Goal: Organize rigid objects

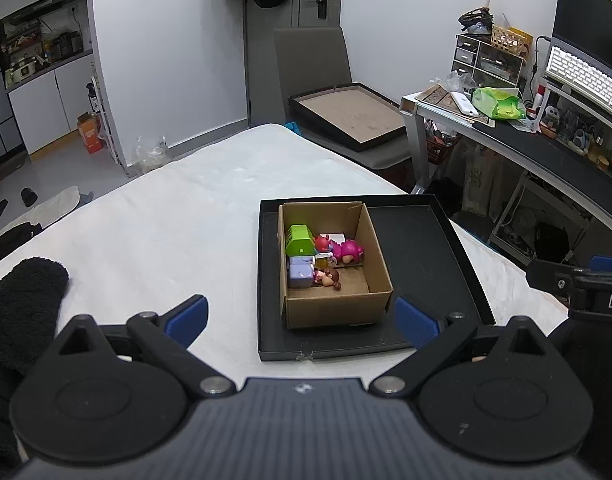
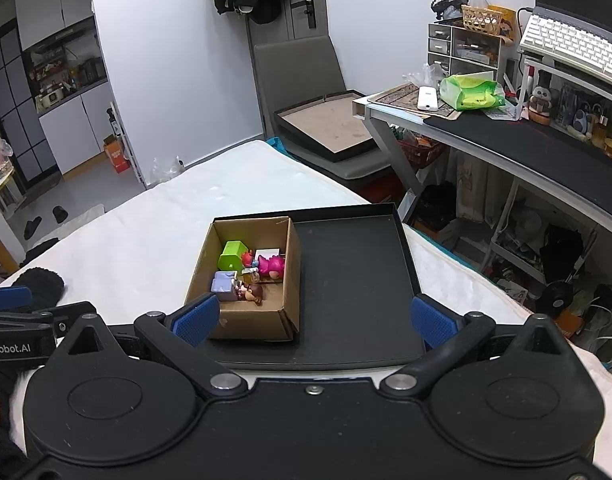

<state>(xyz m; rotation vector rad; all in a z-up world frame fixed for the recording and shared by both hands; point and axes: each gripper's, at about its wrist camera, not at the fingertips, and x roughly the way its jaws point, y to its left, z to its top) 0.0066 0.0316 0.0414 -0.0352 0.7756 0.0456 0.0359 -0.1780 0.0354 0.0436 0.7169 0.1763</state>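
Note:
An open cardboard box (image 1: 337,306) (image 2: 246,324) stands in the left part of a shallow black tray (image 1: 421,240) (image 2: 353,280) on a white bed. Inside lie a green toy (image 1: 300,238) (image 2: 233,256), a pink figure (image 1: 345,250) (image 2: 272,265), a lilac block (image 1: 300,274) (image 2: 224,283) and a brown-haired doll (image 1: 329,279) (image 2: 250,293). My left gripper (image 1: 302,322) is open and empty, in front of the box. My right gripper (image 2: 313,320) is open and empty, just before the tray's near edge.
A black fuzzy cloth (image 1: 22,300) (image 2: 42,286) lies on the bed at the left. A grey chair (image 1: 317,76) holding a framed board (image 1: 349,114) stands beyond the bed. A cluttered desk (image 1: 545,152) (image 2: 525,132) runs along the right.

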